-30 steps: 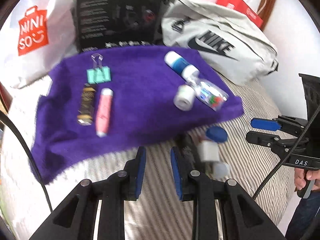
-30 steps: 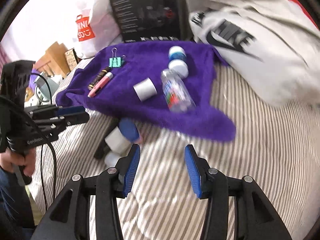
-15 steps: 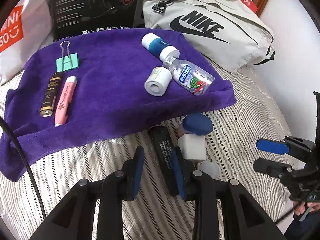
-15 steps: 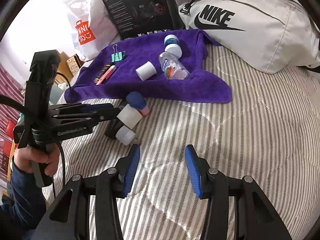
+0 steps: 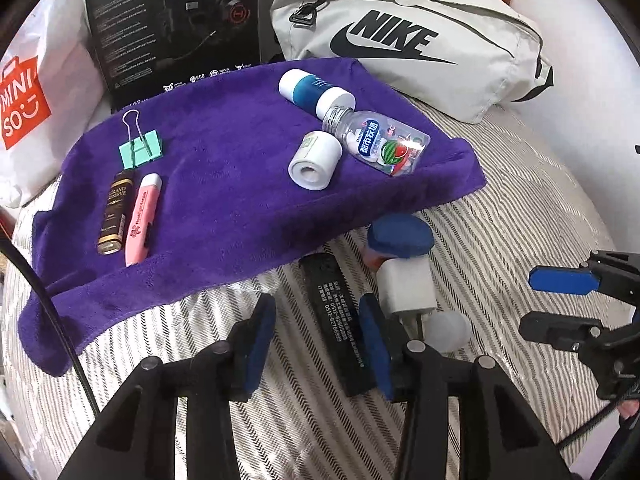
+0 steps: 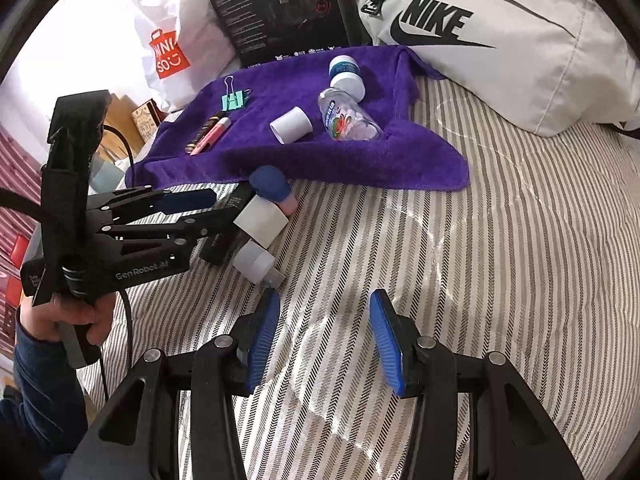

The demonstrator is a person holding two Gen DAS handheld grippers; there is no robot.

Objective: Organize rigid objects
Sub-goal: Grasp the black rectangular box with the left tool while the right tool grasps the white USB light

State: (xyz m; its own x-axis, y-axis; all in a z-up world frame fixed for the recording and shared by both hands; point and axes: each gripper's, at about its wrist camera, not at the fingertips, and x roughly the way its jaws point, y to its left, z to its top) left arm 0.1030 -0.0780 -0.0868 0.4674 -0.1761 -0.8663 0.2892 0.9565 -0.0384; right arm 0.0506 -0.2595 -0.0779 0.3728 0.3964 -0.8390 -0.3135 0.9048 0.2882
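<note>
Striped bedding (image 5: pixel 500 208) carries a purple towel (image 5: pixel 240 184) and, just off the towel's near edge, a small cluster of loose items. On the towel's left part lie a mint binder clip (image 5: pixel 141 148), a dark brown tube (image 5: pixel 115 212) and a pink highlighter (image 5: pixel 142 218), the tube and highlighter side by side. Toward the right part lie a white and blue bottle (image 5: pixel 312 90), a clear plastic bottle with a watermelon label (image 5: pixel 380 146) touching it, and a white roll (image 5: pixel 315 160) just beside the clear bottle.

On the stripes, the left gripper (image 5: pixel 316 344) stands with its blue pads apart on either side of a black rectangular bar with white print (image 5: pixel 334 320); the bar's near end lies against the right pad, and whether the pads press it cannot be told. Just right of the bar sit a white charger plug (image 5: pixel 406 284), a blue-capped item (image 5: pixel 400 236) behind it, and a translucent white cap (image 5: pixel 446 330) in front.

In the right wrist view the right gripper (image 6: pixel 324 344) hangs spread wide over bare stripes, holding nothing, well apart from the cluster. A hand (image 6: pixel 60 320) in a dark blue sleeve grips the left tool's handle. Behind the towel stand a white Miniso bag (image 5: pixel 24 92), a black product box (image 5: pixel 172 20) and a grey Nike bag (image 5: pixel 400 36).
</note>
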